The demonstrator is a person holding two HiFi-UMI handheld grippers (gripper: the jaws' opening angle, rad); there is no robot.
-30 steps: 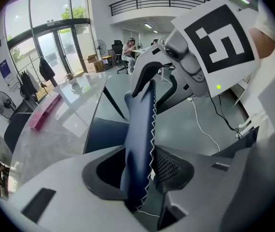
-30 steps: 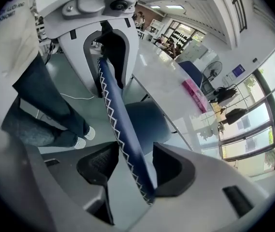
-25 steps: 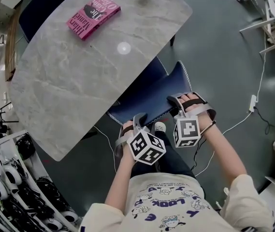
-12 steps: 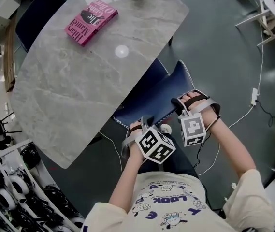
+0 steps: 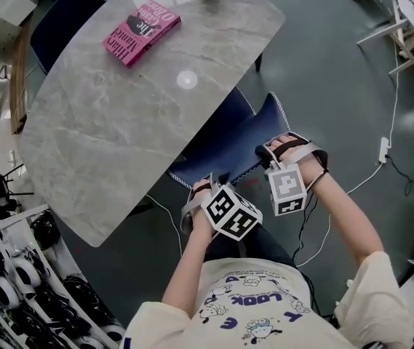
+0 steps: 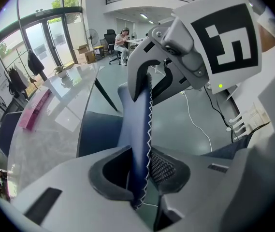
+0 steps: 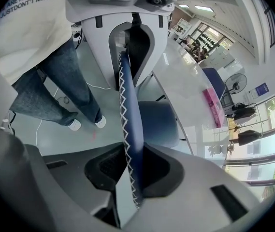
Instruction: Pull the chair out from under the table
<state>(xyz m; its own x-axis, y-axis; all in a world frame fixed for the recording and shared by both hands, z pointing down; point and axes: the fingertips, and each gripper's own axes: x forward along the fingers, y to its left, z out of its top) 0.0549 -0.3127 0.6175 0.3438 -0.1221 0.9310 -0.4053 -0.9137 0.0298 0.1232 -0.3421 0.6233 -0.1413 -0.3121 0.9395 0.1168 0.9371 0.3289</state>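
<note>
At the table's [image 5: 119, 122] far left end a second navy chair [image 5: 61, 20] is tucked in, and a pink book [image 5: 141, 31] lies on the marbled top near that end; neither matters to the job. Off the table's near long edge, the left gripper [image 5: 210, 184] points steeply down onto the top of the backrest [image 5: 225, 155], at the end of it nearer the table's left. Its jaws have just been closing. The left gripper view shows them now pinching the padded, white-stitched edge, with a pad against the fabric on each side. The chair [image 5: 236, 115] itself sits where it did a second ago, its seat pushed mostly beneath the tabletop and only the backrest standing clear of the table's edge. Further right along that edge, the right gripper [image 5: 271, 155] has made the same change. Its jaws have just been closing too and now clamp the backrest, whose stitched seam runs up between the pads in the right gripper view. So what is new is the hold, not any travel: both grips look set, spaced apart along the backrest, and the pull away from the table has not yet begun. With two holds, a straight, even draw should keep the chair from slewing as it comes out from under the table.
</note>
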